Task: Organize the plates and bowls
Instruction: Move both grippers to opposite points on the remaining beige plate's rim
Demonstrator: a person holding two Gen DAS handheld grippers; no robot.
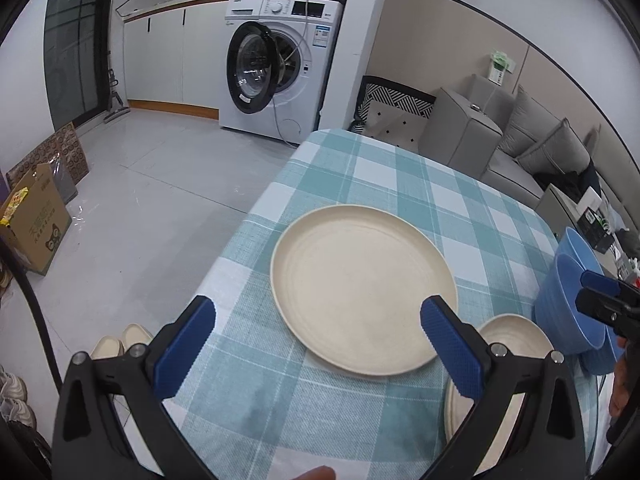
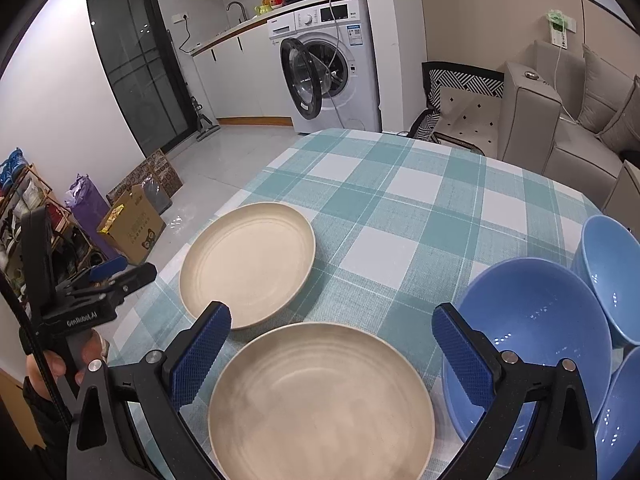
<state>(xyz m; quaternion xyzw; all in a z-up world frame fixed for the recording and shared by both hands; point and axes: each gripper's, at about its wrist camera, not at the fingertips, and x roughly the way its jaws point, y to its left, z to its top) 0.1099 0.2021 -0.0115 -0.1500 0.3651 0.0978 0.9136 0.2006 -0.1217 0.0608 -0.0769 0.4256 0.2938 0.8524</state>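
Note:
Two cream plates lie on the checked tablecloth. The far plate (image 1: 362,290) (image 2: 248,264) sits just ahead of my left gripper (image 1: 318,322), which is open and empty above the table's left part. The near plate (image 2: 320,404) (image 1: 508,344) lies between the open fingers of my right gripper (image 2: 332,332), which is empty. Three blue bowls stand at the right: a large one (image 2: 536,332) (image 1: 568,308), one behind it (image 2: 612,268), one at the near right edge (image 2: 620,420). The left gripper also shows in the right wrist view (image 2: 108,276).
The table (image 2: 400,184) has a teal and white checked cloth; its left edge drops to a tiled floor. A washing machine (image 1: 280,64) with an open door, a grey sofa (image 1: 520,136), a cardboard box (image 1: 36,220) and shoes (image 1: 120,344) stand around.

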